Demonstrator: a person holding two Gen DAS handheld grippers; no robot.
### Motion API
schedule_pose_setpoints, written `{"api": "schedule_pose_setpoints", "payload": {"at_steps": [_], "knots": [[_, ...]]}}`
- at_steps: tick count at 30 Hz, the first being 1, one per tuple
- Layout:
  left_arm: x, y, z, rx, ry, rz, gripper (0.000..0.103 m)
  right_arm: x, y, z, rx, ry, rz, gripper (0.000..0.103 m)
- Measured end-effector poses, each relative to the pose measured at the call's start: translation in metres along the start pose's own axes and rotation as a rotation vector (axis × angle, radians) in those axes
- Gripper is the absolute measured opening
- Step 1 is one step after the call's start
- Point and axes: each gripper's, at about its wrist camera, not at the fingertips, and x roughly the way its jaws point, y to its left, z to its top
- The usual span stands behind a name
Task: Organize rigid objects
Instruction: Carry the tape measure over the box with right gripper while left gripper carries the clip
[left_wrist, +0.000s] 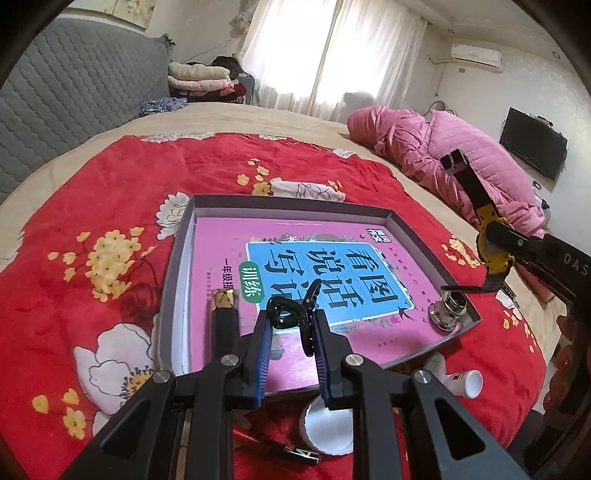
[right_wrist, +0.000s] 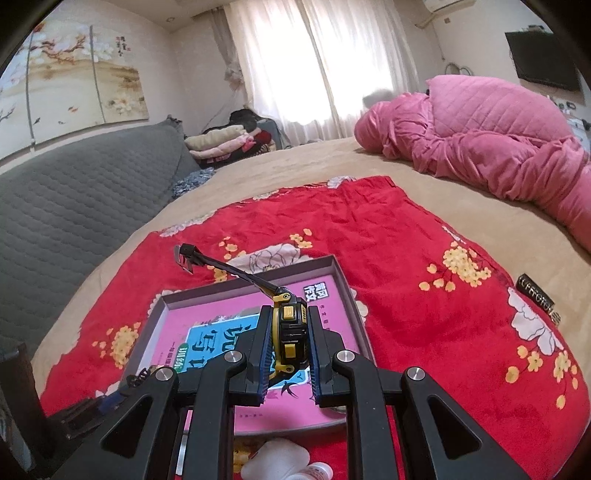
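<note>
red floral cloth (left_wrist: 110, 206), pink book (left_wrist: 229, 236)

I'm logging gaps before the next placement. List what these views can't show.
- Left wrist view: the pink book's near edge, hidden by the left gripper and its black hair clip.
- Left wrist view: white lid, partly behind the fingers.
- Right wrist view: watch face, seen edge-on in the right gripper.

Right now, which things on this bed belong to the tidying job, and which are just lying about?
Part of the job:
black hair claw clip in the left gripper
yellow-and-black wristwatch in the right gripper
shallow grey cardboard box
pink workbook

Lying about:
pink quilted coat
folded blankets
</note>
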Motion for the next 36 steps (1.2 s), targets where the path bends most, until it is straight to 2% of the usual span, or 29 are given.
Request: {"api": "schedule_pose_setpoints", "payload": {"at_steps": [9, 26, 36], "knots": [[0.013, -0.009, -0.003, 0.044, 0.032, -0.021, 0.022, 0.011, -0.009, -0.003, 0.031, 0.034, -0.026, 0.018], [0.027, -0.003, -0.010, 0.044, 0.084, -0.027, 0.022, 0.019, -0.004, -0.007, -0.018, 0.051, -0.059, 0.018], [0.028, -0.004, -0.010, 0.053, 0.089, -0.019, 0.022, 0.039, 0.006, -0.018, -0.060, 0.102, -0.069, 0.018]]}}
